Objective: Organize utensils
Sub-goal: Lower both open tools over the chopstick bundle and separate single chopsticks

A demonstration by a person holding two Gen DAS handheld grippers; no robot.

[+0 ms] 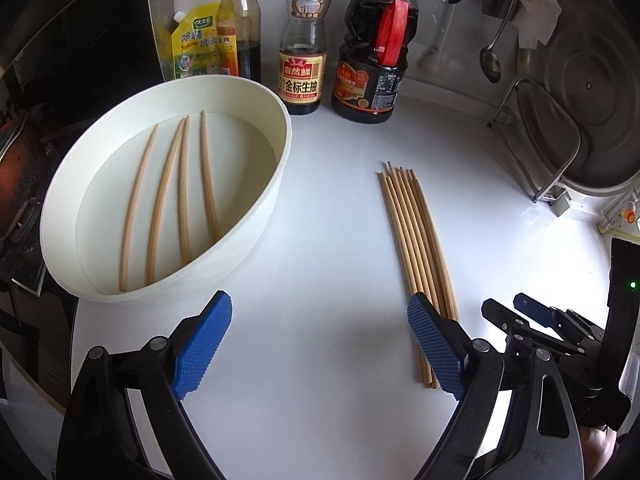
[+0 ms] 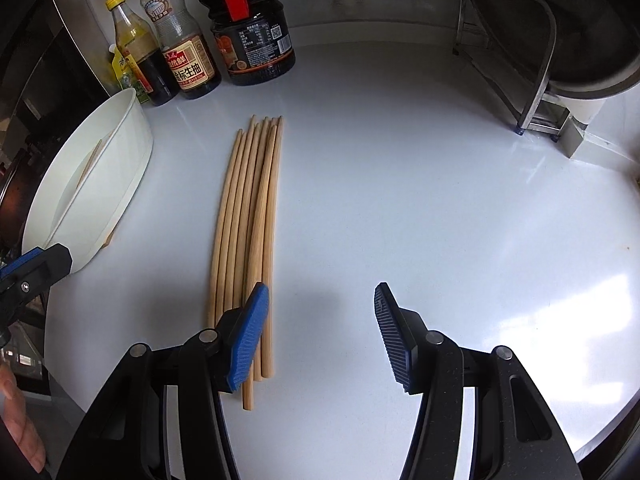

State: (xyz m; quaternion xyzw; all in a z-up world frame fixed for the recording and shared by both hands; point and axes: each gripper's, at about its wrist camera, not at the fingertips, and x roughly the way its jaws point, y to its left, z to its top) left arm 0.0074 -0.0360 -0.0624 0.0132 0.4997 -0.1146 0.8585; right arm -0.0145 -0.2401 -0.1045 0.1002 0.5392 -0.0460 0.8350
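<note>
The right tool [image 2: 320,332] gapes over the counter [image 2: 400,200], just beside bundled chopsticks [image 2: 248,220].

The clear soy sauce bottle [image 1: 303,40] at twelve o'clock in the left wrist view bears a tan label reading 自然鲜 and 金标生抽. The yellow pouch [image 1: 194,42] at eleven o'clock reads 太太乐 and 鸡精调味. The print on the dark jug [image 1: 370,60] is too small to read.

You get bright daylight glaring off the white counter [image 2: 460,208] at right, sharp focus, fisheye-bent dark edges.
</note>
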